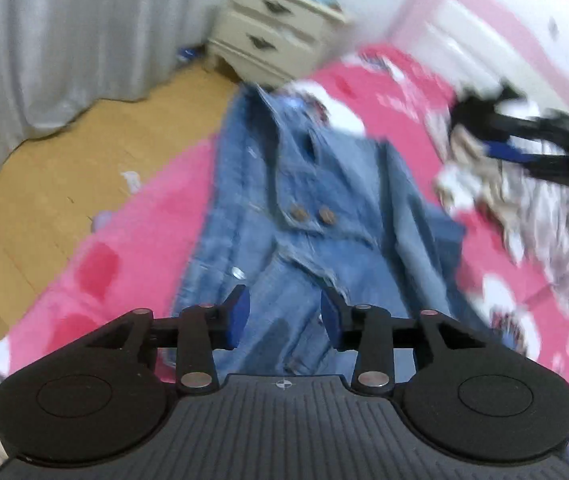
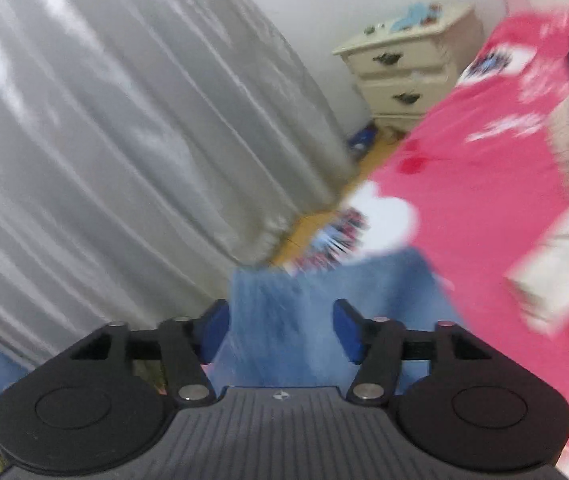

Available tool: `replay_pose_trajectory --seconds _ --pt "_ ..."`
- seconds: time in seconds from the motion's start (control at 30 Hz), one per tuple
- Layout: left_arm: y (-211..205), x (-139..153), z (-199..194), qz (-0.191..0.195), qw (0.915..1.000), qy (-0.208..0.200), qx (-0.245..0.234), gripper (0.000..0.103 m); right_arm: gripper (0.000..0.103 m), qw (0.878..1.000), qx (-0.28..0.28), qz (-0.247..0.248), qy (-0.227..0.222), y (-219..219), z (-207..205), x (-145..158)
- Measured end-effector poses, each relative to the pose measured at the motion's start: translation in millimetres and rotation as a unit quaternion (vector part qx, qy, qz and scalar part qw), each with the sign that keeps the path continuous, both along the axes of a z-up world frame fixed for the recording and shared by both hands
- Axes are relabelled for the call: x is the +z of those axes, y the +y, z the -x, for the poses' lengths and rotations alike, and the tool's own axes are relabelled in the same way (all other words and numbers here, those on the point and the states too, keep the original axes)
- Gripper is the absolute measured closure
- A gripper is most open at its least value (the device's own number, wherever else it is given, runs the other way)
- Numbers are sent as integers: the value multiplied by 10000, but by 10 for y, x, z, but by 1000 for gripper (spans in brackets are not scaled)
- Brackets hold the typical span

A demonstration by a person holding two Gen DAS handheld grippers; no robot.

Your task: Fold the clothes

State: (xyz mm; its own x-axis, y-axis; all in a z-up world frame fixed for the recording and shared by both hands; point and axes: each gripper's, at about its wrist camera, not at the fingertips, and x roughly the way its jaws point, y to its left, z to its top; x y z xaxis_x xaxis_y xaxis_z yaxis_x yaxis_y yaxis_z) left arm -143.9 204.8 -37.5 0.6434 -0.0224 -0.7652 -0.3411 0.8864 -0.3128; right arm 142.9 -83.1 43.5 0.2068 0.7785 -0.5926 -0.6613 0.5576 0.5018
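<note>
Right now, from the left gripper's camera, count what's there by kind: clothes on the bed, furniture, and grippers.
Clothes: 2, the blue denim garment and the pale crumpled pile; the blur hides how many pieces are in it.
Furniture: 2, the bed and the cream nightstand.
Grippers: 2, the left gripper and the right gripper.
Total: 6

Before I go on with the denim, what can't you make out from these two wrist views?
- Denim garment: left wrist view, motion blur hides its folds; its near end is covered by the left gripper.
- Right gripper: same view, smeared, so its jaws are unreadable there.
- Pale clothes pile: blurred, items indistinguishable.
- Nightstand top: right wrist view, objects too small.
</note>
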Motion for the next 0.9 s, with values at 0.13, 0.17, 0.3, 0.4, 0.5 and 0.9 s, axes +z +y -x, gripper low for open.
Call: replay_pose_trajectory --seconds 0.13,0.17,0.3,0.4,0.5,0.9 --pt "-91 -160 -38 -247 9992 323 -39 64 30 9891 162 1313 -652 -794 974 140" --pt "-80 -175 -28 -320 9986 410 -63 64 27 9835 171 1629 -763 -948 1218 124" --pt "-36 -247 5 -675 9951 720 -8 64 23 9647 393 2523 -640 -1330 2000 -198" --pt "-57 -253 26 -746 9943 759 84 64 22 9468 646 3070 -712 -1421 2419 -542" --pt "-101 -273 28 -864 9929 808 149 64 22 9301 880 3414 -1030 -1276 2605 -894" --pt "-242 -352 -29 -1410 9862 870 -41 63 94 9462 131 3068 -1018 -1556 2527 -621"
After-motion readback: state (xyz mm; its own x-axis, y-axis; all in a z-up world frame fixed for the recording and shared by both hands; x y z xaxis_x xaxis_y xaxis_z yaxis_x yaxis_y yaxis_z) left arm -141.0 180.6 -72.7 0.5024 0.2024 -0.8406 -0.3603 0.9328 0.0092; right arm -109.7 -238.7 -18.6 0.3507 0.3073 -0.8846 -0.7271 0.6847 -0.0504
